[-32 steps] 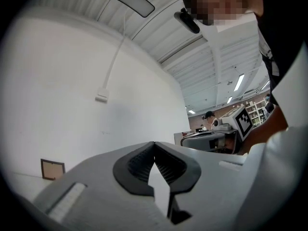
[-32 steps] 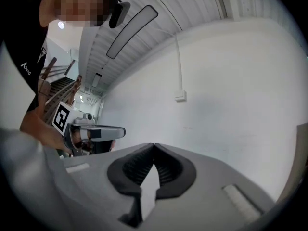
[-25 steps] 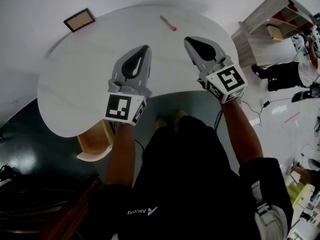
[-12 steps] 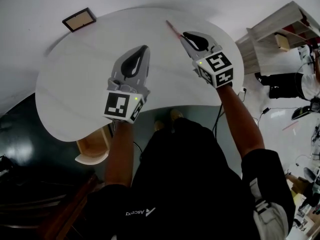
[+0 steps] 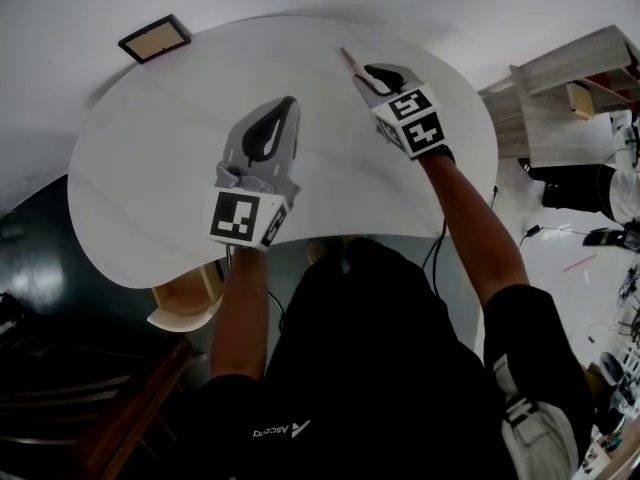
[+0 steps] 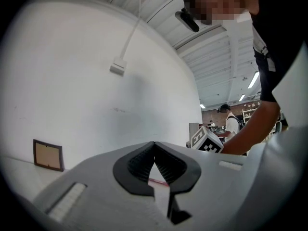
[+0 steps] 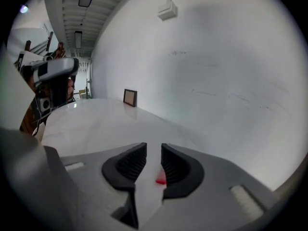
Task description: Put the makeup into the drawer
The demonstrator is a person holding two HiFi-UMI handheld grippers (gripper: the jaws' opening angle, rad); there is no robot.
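The makeup is a thin pink stick (image 5: 348, 61) lying at the far side of the white round table (image 5: 150, 168). My right gripper (image 5: 372, 76) reaches down to its near end, and its jaws are opening. In the right gripper view the red tip of the pink stick (image 7: 160, 179) shows low in the gap of the right gripper (image 7: 154, 146), with the pads not pressing on it. My left gripper (image 5: 288, 103) hovers over the middle of the table. Its jaws meet at the tips, so the left gripper (image 6: 154, 144) is shut and empty. An open wooden drawer (image 5: 185, 298) sticks out under the table's near left edge.
A small framed picture (image 5: 153, 38) lies at the far left of the table, close to the white wall. A wooden shelf unit (image 5: 570, 88) stands to the right, with another person (image 5: 600, 183) and cables on the floor beside it.
My right gripper has moved forward and down to the pink stick, and its jaws have come apart. The left gripper has shifted only a little over the table.
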